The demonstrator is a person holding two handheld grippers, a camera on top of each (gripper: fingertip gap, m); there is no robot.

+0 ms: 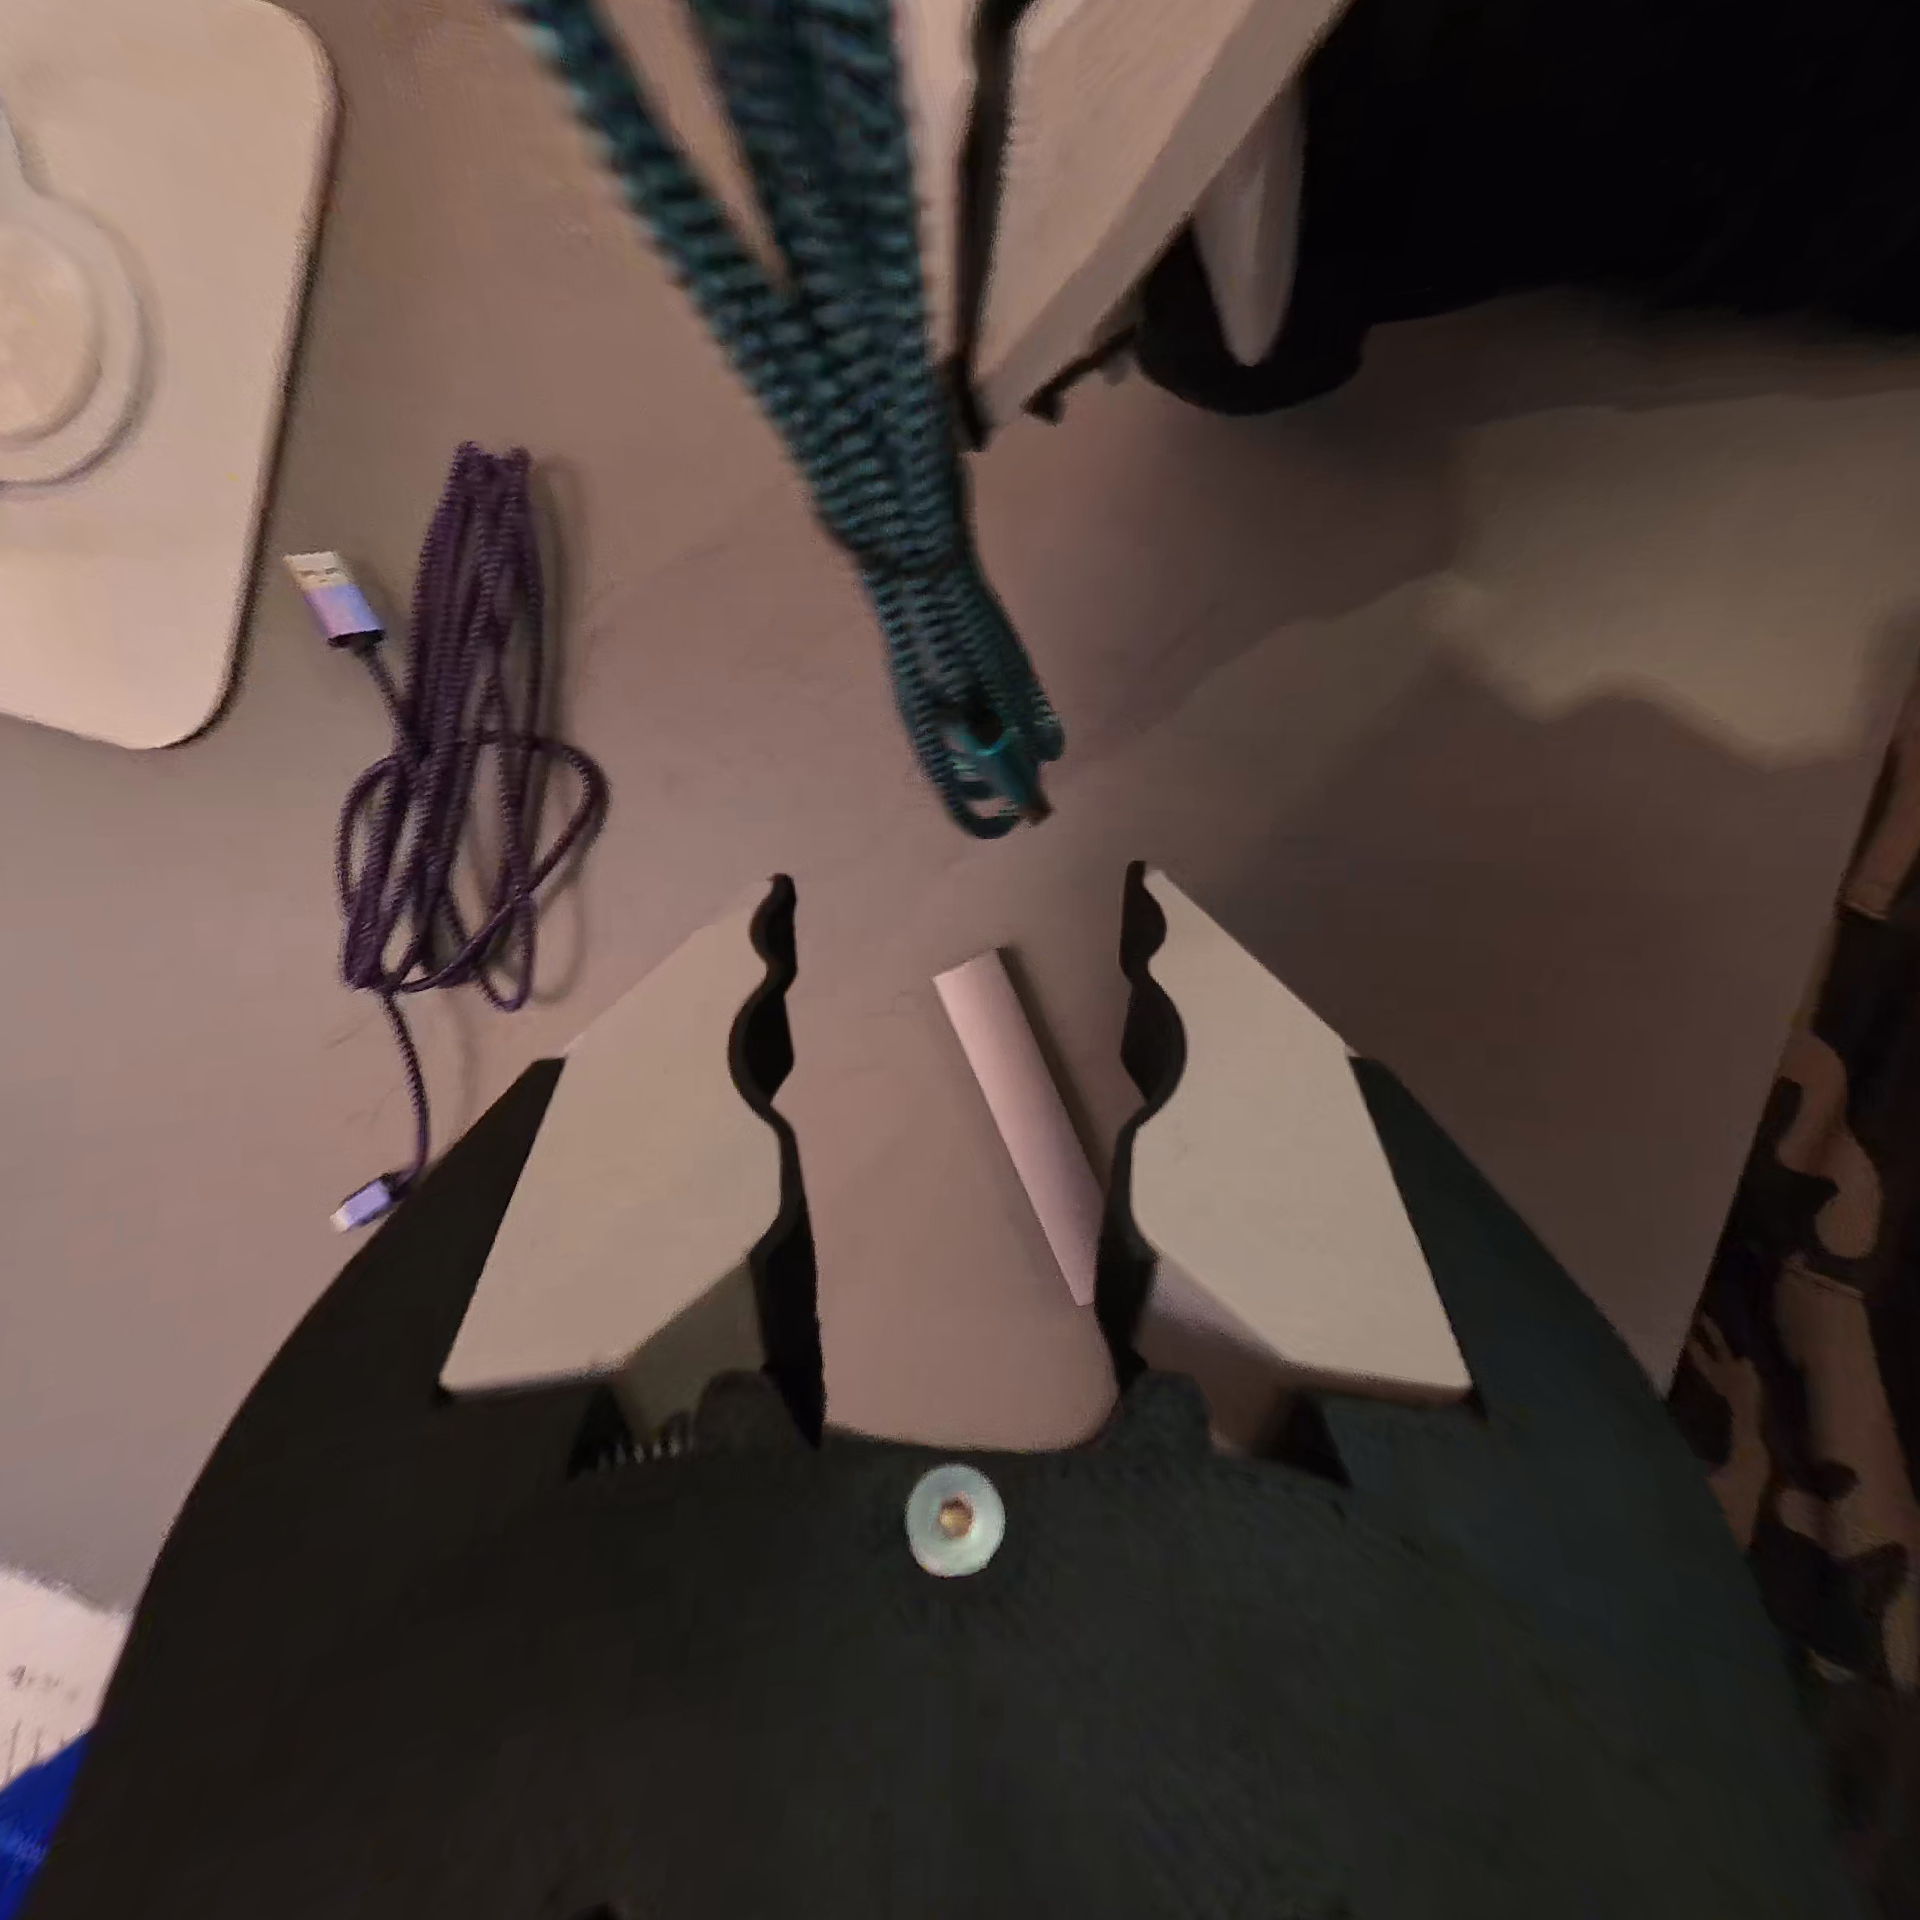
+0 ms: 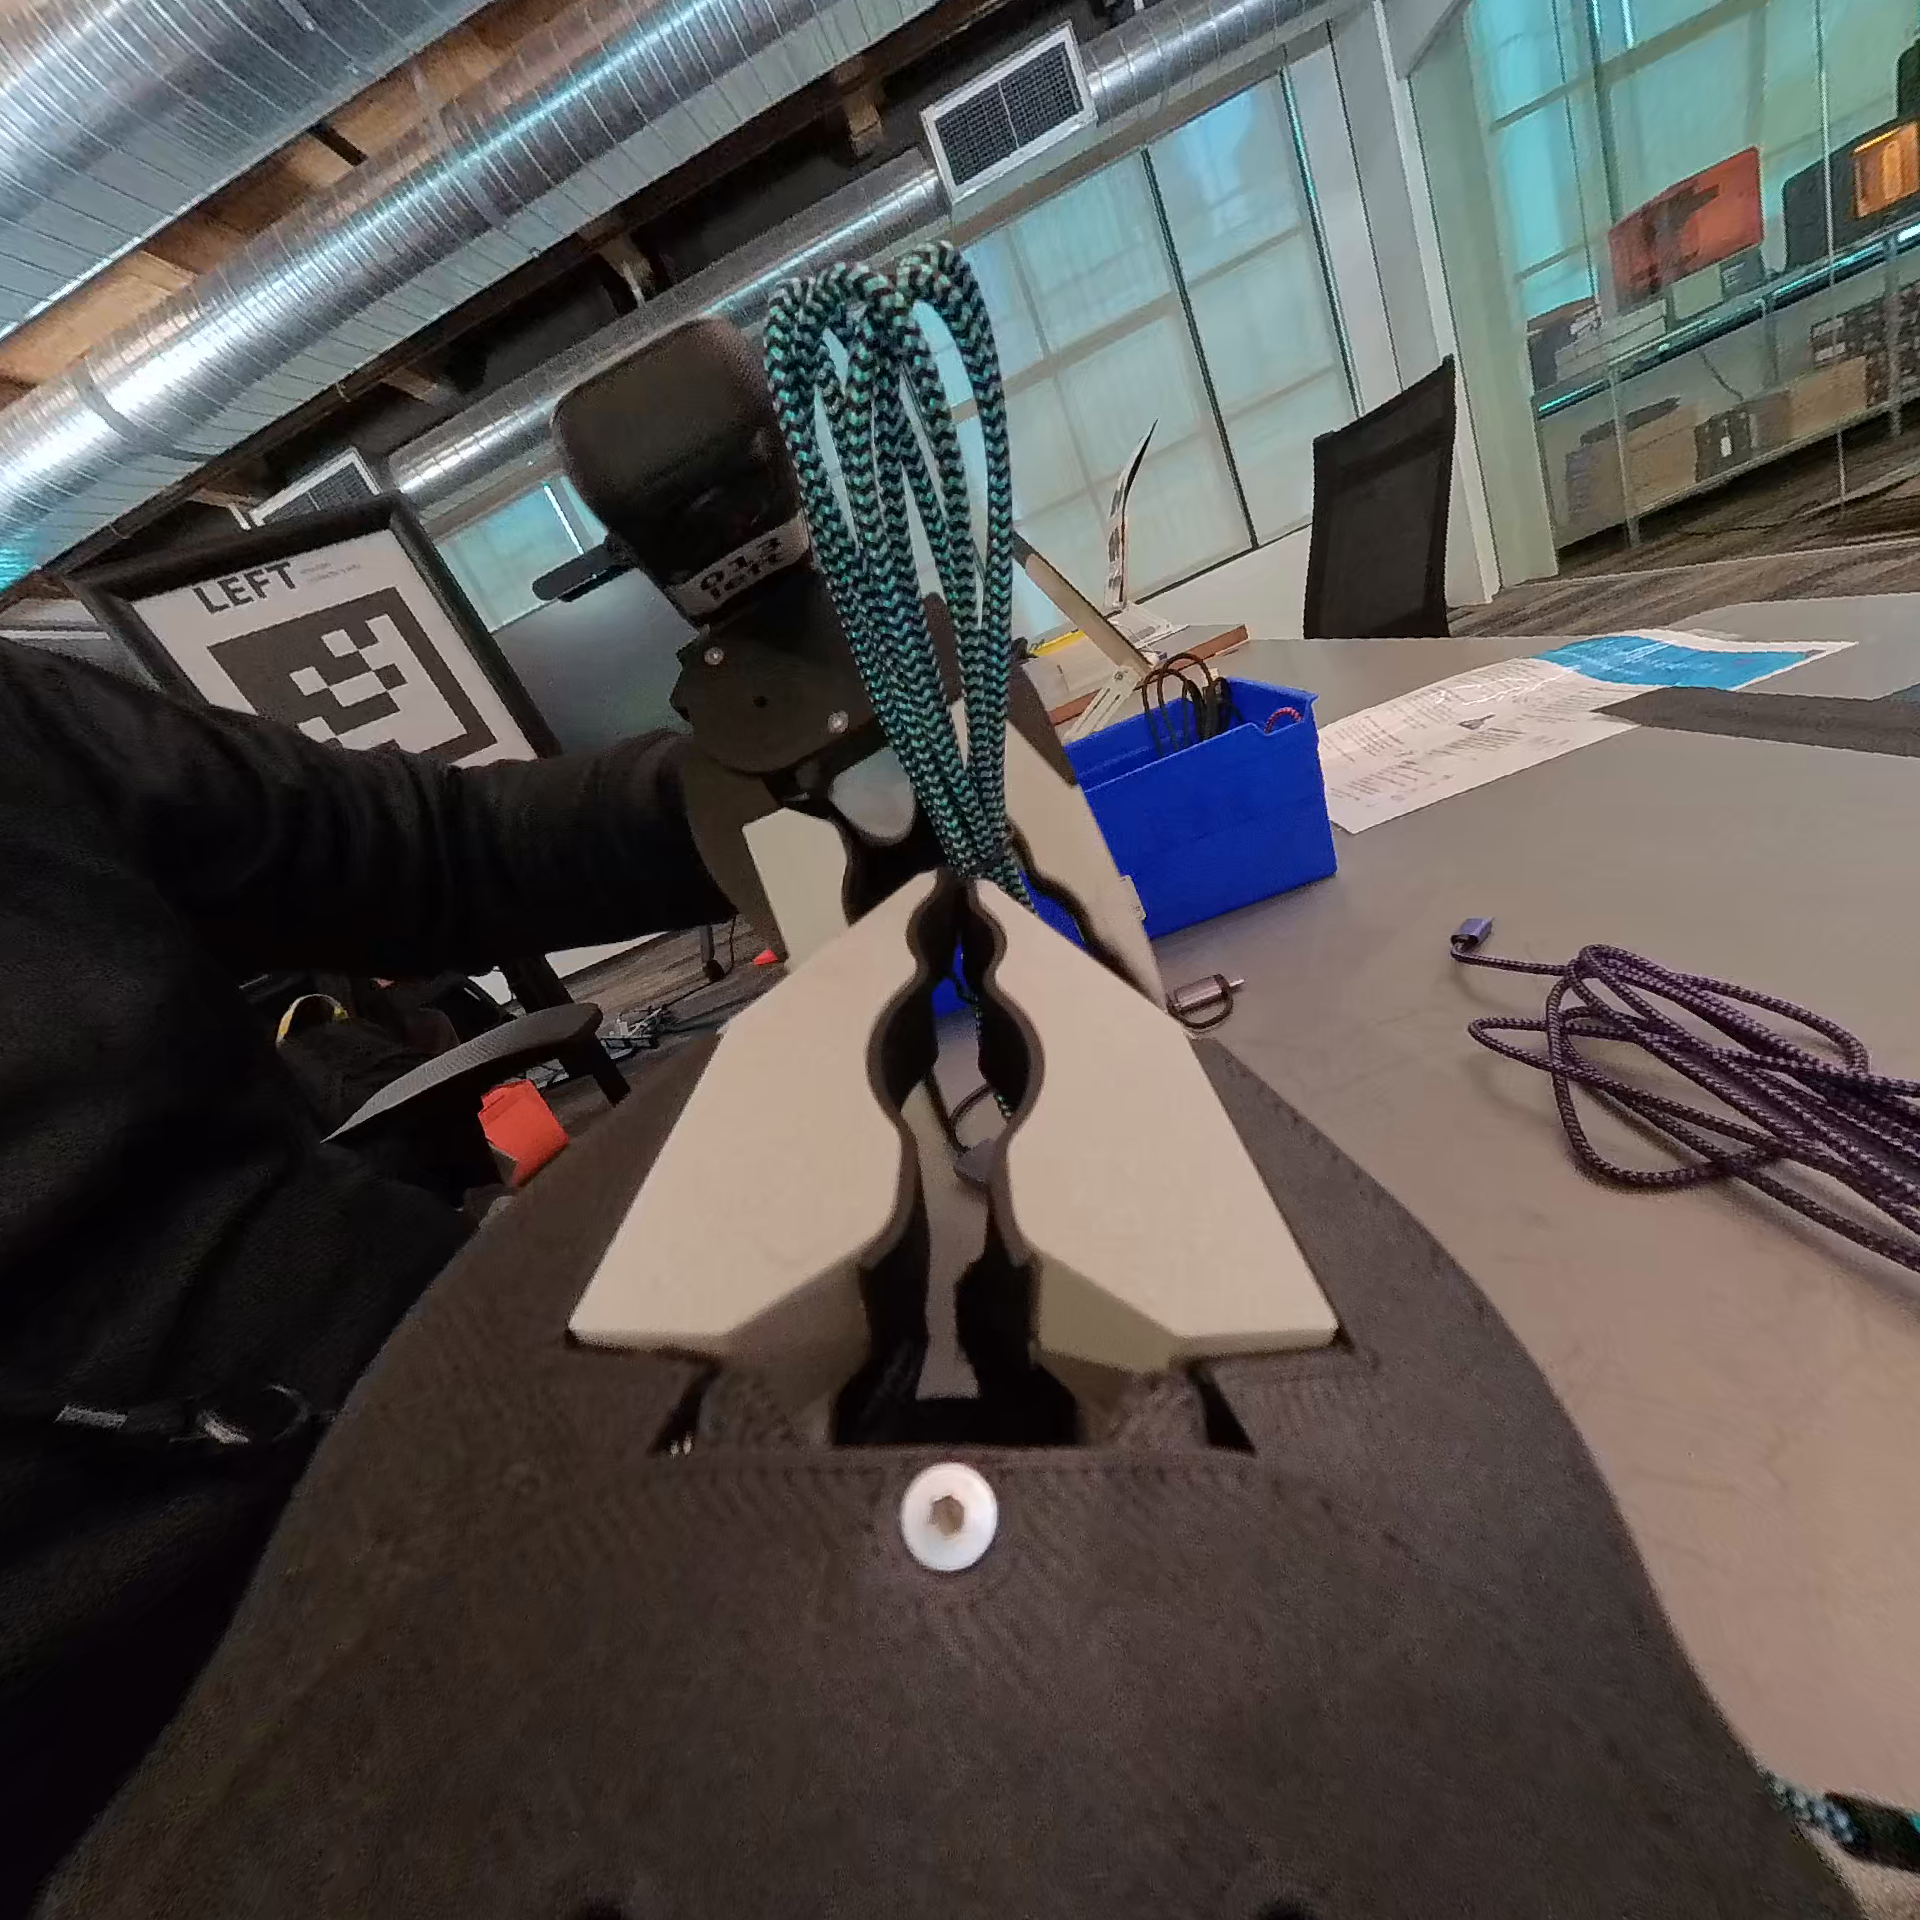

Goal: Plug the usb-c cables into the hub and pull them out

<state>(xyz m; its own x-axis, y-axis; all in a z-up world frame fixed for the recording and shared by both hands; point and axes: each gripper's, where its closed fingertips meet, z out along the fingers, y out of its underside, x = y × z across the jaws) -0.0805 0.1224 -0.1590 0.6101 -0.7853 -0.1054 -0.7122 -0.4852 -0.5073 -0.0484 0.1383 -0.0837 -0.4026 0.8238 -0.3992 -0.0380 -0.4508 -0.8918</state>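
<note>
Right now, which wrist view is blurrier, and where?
Left wrist view: dim, with motion blur smearing the teal cable and the purple cable; its own tongs stay crisp. Right wrist view: bright, sharp on the teal cable and tongs, fisheye bending the ceiling ducts.

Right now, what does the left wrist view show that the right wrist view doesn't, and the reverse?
Only the left wrist view: a pale strip on the table between the open left gripper's fingers, and a beige board at the table's far left.

Only the right wrist view: the blue bin, printed sheets, a small metal adapter, and a person's sleeve.

Both: the teal cable, bunched and pinched by the right gripper, the purple cable loose on the grey table.
</note>
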